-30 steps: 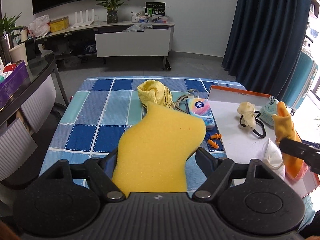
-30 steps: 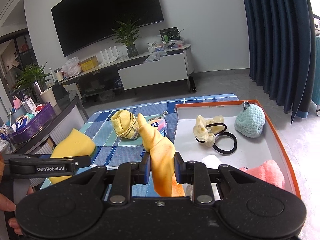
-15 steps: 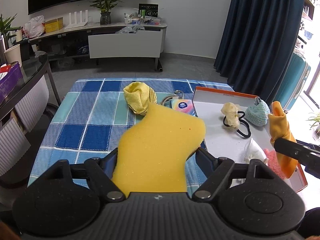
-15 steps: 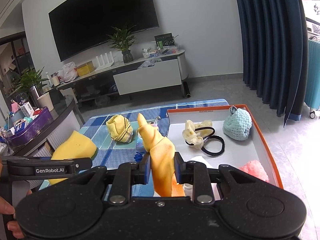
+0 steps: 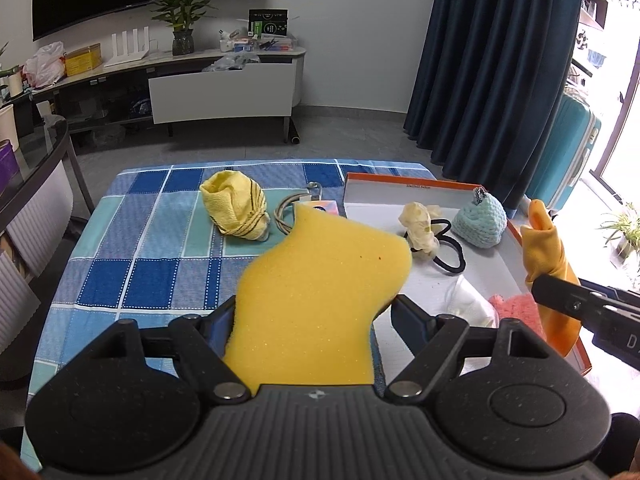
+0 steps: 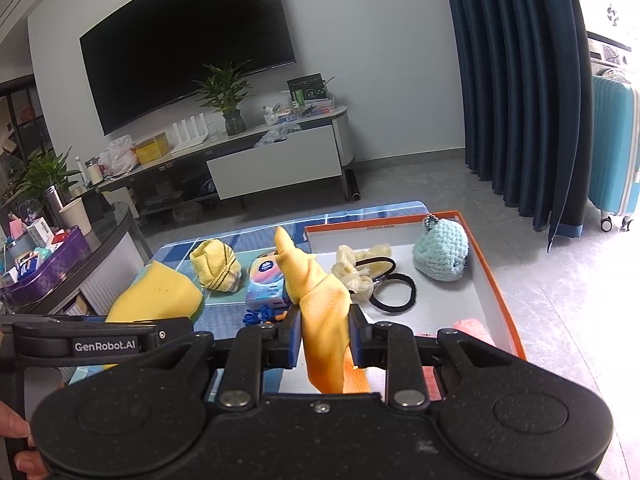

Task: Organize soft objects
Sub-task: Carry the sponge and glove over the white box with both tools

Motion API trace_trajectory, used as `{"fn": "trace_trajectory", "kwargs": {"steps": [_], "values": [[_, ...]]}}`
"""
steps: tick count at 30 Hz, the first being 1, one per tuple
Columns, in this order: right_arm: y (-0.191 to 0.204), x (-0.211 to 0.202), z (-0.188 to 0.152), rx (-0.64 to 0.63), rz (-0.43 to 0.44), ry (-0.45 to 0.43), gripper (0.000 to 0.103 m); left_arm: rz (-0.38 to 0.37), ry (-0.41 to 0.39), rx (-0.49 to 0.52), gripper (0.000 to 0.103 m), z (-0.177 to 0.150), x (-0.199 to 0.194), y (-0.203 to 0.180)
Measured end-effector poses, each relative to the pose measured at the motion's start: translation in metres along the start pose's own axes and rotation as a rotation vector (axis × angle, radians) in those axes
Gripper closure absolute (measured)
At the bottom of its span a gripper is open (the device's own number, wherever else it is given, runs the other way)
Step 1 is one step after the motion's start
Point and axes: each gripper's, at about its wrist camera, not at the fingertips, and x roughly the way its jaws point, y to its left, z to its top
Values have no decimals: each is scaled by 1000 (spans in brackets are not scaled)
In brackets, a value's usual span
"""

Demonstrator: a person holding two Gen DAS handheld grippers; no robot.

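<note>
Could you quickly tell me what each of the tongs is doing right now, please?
Left tongs: closed on the yellow sponge.
Right tongs: closed on the orange cloth.

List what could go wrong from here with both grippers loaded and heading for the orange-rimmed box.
1. The yellow sponge is squeezed at its lower part in the left gripper; its wide top bulges free and may catch the box rim.
2. The orange cloth droops below the right gripper and might snag or land half outside.
3. The black hair ties, cream scrunchie and blue knitted pouch crowd the box, so drops may pile up.
</note>
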Motion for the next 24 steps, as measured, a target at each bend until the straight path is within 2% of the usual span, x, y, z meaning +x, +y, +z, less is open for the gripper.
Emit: {"fn": "trace_trajectory", "kwargs": {"steps": [24], "values": [[-33,-8,8,35,-78,-32,73,-75,9,87,22,12,17,-53]]}}
